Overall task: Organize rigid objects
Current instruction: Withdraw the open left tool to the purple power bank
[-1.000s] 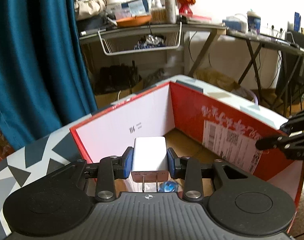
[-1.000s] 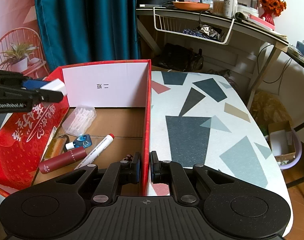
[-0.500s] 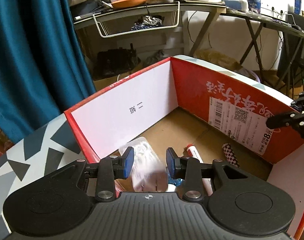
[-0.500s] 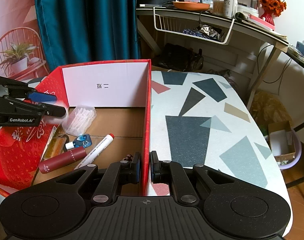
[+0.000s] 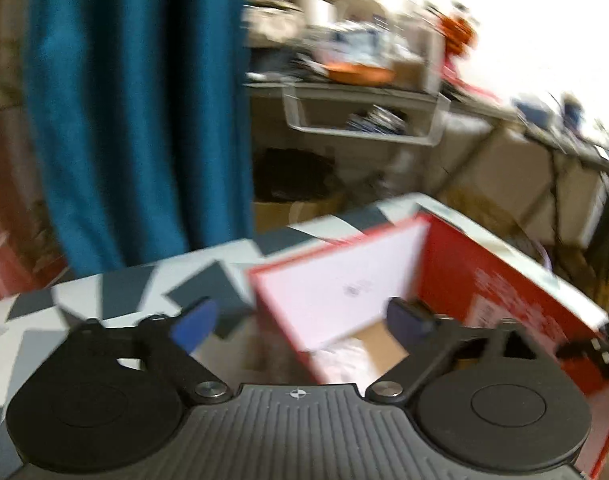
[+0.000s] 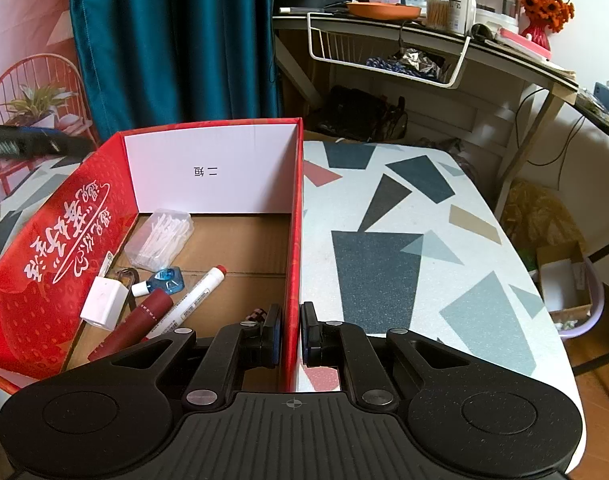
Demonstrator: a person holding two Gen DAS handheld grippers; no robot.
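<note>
Right wrist view, left to right: white charger (image 6: pixel 103 303) lying inside red box (image 6: pixel 56 240), against left wall beside maroon tube (image 6: pixel 134 326); right gripper (image 6: pixel 291 332) clamped on box's right wall. Left gripper (image 5: pixel 300 322): jaws wide apart, empty, view blurred.

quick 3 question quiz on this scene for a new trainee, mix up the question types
1. True or false: the left tool is shut on the white charger.
2. What does the right tool clamp? A) the red-capped marker B) the side wall of the red box C) the cotton swab case
3. Fill in: the charger lies in the box beside the dark red ____.

Key: 1 false, its jaws stand wide open and empty. 2 B. 3 tube.
</note>
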